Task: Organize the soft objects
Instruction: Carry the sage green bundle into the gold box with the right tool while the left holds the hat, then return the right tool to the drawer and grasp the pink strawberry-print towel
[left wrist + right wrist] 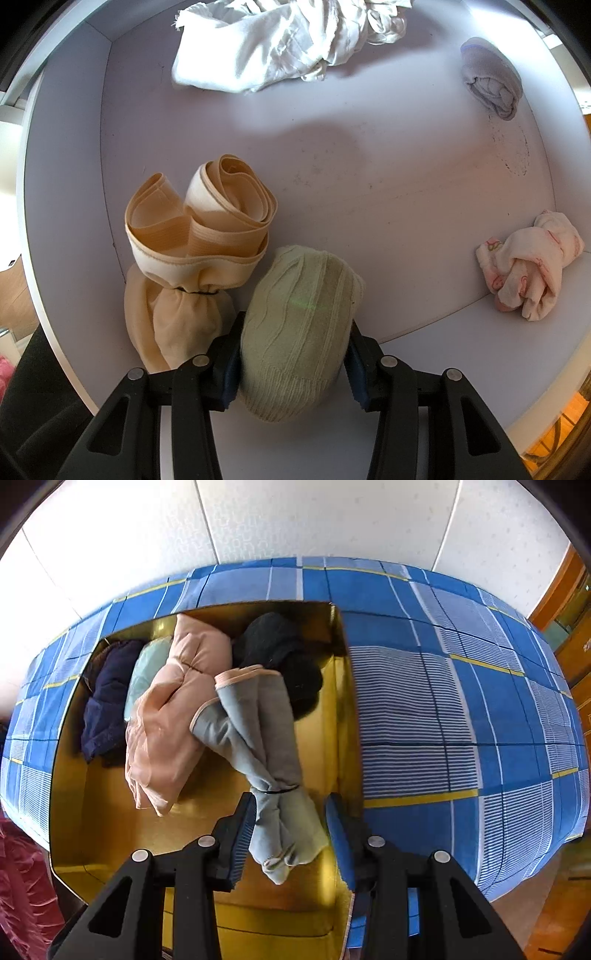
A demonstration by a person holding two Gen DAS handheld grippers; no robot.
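Observation:
In the left wrist view my left gripper point(295, 332) is shut on a pale green knit bundle point(299, 295), which rests on a white surface point(369, 184). A beige bundle tied with a dark band point(192, 258) leans against the green one on its left. In the right wrist view my right gripper point(291, 801) points down into a gold-lined box point(334, 738). A grey bundle with pink trim point(258, 731), tied with a black band, lies between the jaws. The left pad touches it and the right pad stands slightly off, so the gripper is open.
On the white surface lie a crumpled white cloth point(280, 48), a grey roll point(491, 81) and a white bundle with pink print point(528, 262). The box holds a pink garment point(177, 709), black cloth point(284, 657), navy cloth point(107, 701) and a mint piece point(147, 664). Blue plaid fabric point(461, 701) surrounds the box.

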